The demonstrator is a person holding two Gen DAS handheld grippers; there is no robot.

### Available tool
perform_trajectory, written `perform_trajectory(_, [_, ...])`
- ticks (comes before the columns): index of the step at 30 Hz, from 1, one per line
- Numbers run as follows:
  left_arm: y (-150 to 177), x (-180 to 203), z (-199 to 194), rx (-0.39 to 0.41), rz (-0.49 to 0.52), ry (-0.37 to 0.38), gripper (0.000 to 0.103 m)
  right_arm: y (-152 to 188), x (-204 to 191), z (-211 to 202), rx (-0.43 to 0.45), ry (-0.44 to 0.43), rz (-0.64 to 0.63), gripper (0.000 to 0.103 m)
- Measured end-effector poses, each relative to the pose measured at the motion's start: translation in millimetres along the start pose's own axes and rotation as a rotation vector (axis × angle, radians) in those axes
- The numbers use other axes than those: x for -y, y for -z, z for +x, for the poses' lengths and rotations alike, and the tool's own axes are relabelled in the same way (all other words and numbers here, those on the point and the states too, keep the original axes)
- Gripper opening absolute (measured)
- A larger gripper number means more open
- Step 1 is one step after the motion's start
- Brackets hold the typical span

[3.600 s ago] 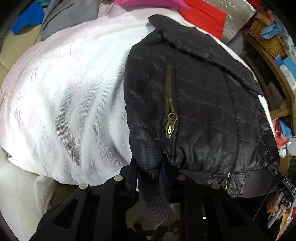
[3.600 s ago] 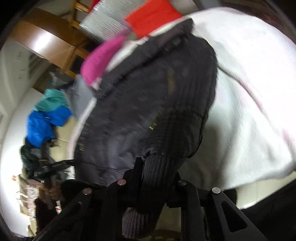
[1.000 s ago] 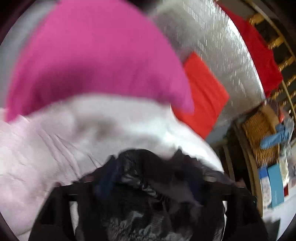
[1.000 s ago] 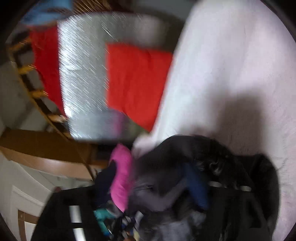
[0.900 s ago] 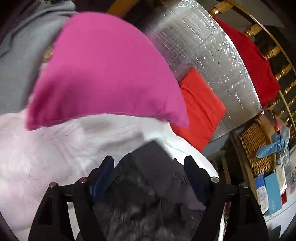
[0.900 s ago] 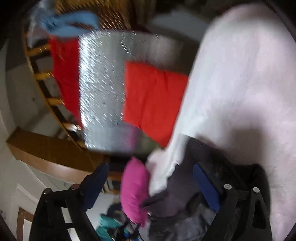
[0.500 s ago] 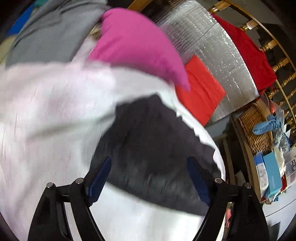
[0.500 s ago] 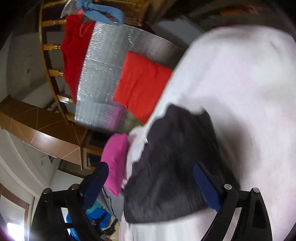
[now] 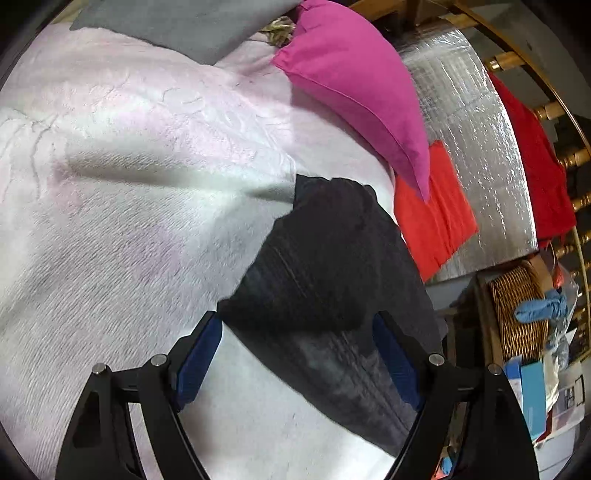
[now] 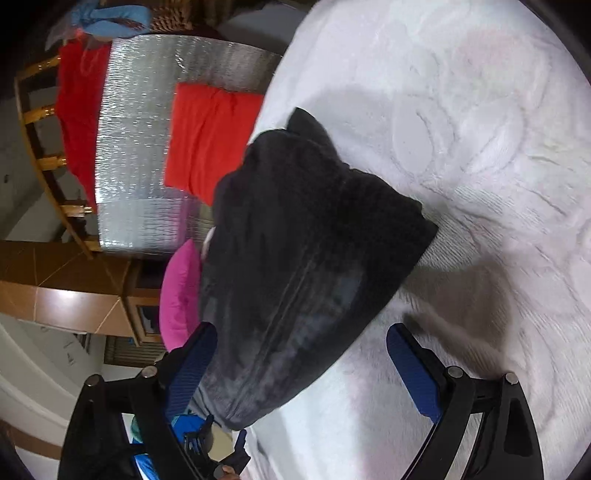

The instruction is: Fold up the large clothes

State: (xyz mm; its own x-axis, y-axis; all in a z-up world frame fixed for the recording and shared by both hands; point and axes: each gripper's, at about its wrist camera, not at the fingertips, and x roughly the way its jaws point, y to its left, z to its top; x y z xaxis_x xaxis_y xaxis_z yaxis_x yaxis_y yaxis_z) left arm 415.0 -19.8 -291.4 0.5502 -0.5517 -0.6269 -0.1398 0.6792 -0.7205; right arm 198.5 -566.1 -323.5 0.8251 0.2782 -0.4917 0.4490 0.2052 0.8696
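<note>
Both grippers stood wide with nothing between their blue pads. From the left wrist view I saw the left gripper [image 9: 297, 354] held above the folded black jacket [image 9: 332, 273], its pads to either side of the jacket's near end but not pressing on it; its jaws had just been opening. On the right wrist view, the right gripper [image 10: 301, 365] was spread the same way, its jaws also freshly widened, with the jacket [image 10: 303, 258] ahead of it and clear of both pads. The jacket lay as a compact dark bundle on the pale pink blanket [image 9: 129, 192], near the blanket's edge. Just beyond it I could see a magenta pillow [image 9: 354, 81] and an orange-red cushion [image 9: 432, 218] leaning against a silver foil panel [image 9: 480, 147]. A grey cloth [image 9: 177, 22] lay at the blanket's far side, and a wicker basket [image 9: 517, 314] stood off to the right.
</note>
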Motion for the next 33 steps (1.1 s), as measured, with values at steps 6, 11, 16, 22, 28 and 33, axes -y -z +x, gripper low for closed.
perform_trajectory(6, [-9,2,26,-0.007,-0.018,-0.014,0.084,-14,-7,18,0.035,0.001,-0.048,0.096])
perform_trajectory(11, [-9,6,33,-0.001,0.011,-0.026,0.084,-20,-17,31,0.092,0.003,-0.083,0.100])
perform_trajectory(16, [-10,12,34,0.009,0.037,-0.056,0.074,-17,-28,35,0.118,0.060,-0.140,0.087])
perform_trajectory(22, [-8,29,27,0.034,0.127,-0.092,0.038,-22,-30,29,0.133,0.124,-0.170,0.051])
perform_trajectory(28, [0,42,14,0.051,0.172,-0.126,0.032,-11,-52,17,0.175,0.154,-0.283,0.039])
perform_trajectory(33, [17,40,-1,0.032,0.162,-0.149,0.031,-6,-48,3,0.173,0.158,-0.266,0.039])
